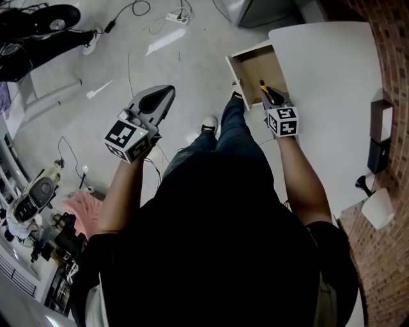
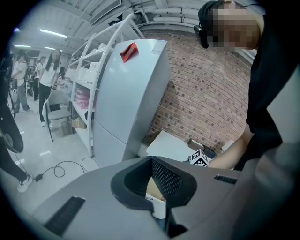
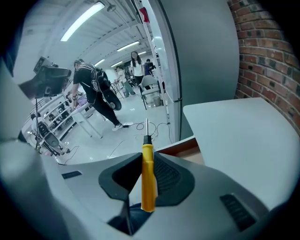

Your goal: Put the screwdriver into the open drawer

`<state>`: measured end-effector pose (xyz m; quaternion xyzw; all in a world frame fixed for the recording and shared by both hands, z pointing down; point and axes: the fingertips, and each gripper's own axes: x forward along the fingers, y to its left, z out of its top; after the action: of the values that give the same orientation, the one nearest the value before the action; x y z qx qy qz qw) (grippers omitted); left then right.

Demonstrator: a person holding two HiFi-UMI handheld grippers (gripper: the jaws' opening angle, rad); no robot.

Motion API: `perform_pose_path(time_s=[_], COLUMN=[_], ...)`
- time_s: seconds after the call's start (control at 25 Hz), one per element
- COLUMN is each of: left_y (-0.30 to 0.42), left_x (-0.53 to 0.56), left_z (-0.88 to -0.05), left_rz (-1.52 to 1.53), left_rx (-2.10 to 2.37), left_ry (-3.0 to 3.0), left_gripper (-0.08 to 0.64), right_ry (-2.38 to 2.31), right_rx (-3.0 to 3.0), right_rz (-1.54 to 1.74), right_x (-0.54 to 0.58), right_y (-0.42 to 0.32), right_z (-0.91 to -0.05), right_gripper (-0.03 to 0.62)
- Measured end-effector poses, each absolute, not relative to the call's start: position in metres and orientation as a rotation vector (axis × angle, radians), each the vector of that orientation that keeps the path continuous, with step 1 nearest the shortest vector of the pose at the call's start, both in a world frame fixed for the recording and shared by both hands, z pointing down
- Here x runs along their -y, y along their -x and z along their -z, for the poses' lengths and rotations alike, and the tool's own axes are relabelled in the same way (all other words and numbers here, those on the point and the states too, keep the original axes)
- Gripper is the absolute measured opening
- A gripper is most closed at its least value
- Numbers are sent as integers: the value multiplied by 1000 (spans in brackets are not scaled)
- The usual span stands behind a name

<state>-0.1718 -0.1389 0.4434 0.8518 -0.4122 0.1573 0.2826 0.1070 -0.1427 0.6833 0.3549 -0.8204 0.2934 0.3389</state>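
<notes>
My right gripper [image 1: 267, 94] is shut on the screwdriver [image 1: 270, 93] and holds it over the open drawer [image 1: 245, 69], a tan wooden box that sticks out from the white table [image 1: 332, 83]. In the right gripper view the yellow handle of the screwdriver [image 3: 148, 176] stands between the black pads [image 3: 166, 176], its metal tip pointing away past the drawer's brown edge [image 3: 180, 146]. My left gripper [image 1: 163, 96] hangs off to the left above the floor, jaws together and nothing in them. The left gripper [image 2: 151, 164] faces a grey cabinet, with the other gripper's marker cube [image 2: 198, 158] beyond it.
Small boxes [image 1: 381, 121] lie at the table's right edge by a brick wall [image 1: 390, 38]. Cables [image 1: 137, 13] trail over the grey floor. A tall grey cabinet [image 2: 133, 93] and white shelves [image 2: 86, 84] stand nearby, and people [image 3: 93, 93] are in the background. My own legs [image 1: 223, 134] stand before the drawer.
</notes>
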Motion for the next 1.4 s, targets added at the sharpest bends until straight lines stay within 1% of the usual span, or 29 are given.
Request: perform_pose_path(time_s=[0.52, 1.08, 1.4], left_y=[165, 182, 185], left_x=[131, 120, 119], left_z=[-477, -516, -538], left_rz=[-441, -472, -469], left_rx=[1094, 1098, 1094], left_ry=[-2211, -2134, -2110], left_gripper=[17, 17, 17], right_ry=[-886, -823, -804], right_rx=[2026, 1887, 1833], right_rz=[-816, -804, -800], right_x=[140, 147, 152], right_y=[-118, -111, -112], right_z=[-761, -840, -871], right_gripper=[87, 87, 87])
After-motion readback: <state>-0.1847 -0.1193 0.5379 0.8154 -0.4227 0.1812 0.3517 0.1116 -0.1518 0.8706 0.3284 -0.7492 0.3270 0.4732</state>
